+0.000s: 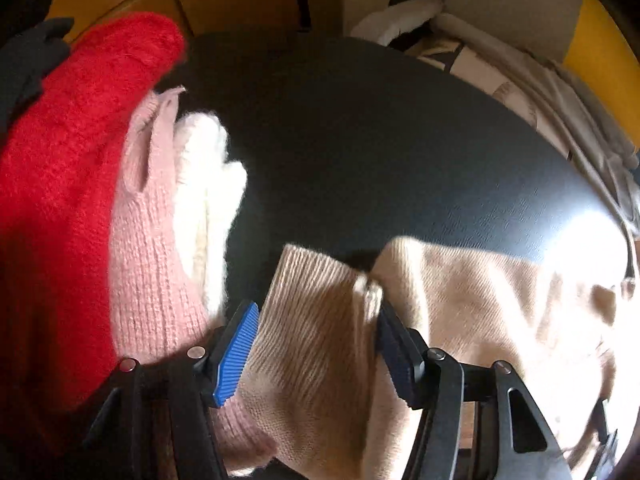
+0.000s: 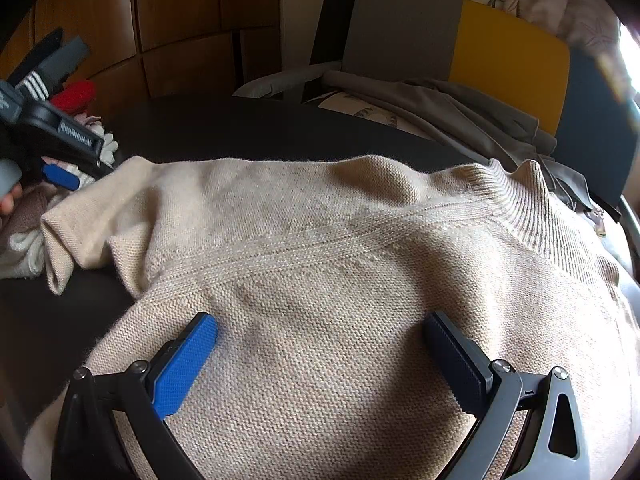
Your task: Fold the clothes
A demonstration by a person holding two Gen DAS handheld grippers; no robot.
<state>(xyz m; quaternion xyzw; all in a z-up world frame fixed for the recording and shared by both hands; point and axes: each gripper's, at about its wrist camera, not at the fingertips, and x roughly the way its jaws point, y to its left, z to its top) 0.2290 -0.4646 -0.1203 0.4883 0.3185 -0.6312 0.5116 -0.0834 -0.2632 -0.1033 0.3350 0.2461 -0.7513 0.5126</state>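
beige knit sweater spread flat on the dark table, both grippers open above it.

the sweater is a fine-gauge beige knit with a ribbed collar and a ribbed cuff; its body lies wrinkled across the near half of the table. in the right wrist view the long axis runs left to right, collar toward the right edge, one sleeve folded back at the left. the right gripper hovers over the body with jaws spread wide, holding nothing. the left gripper straddles the cuff, jaws apart (contact with the fabric cannot be confirmed). red, pink and white knitwear is piled at the table's left; grey clothing lies on a chair behind.
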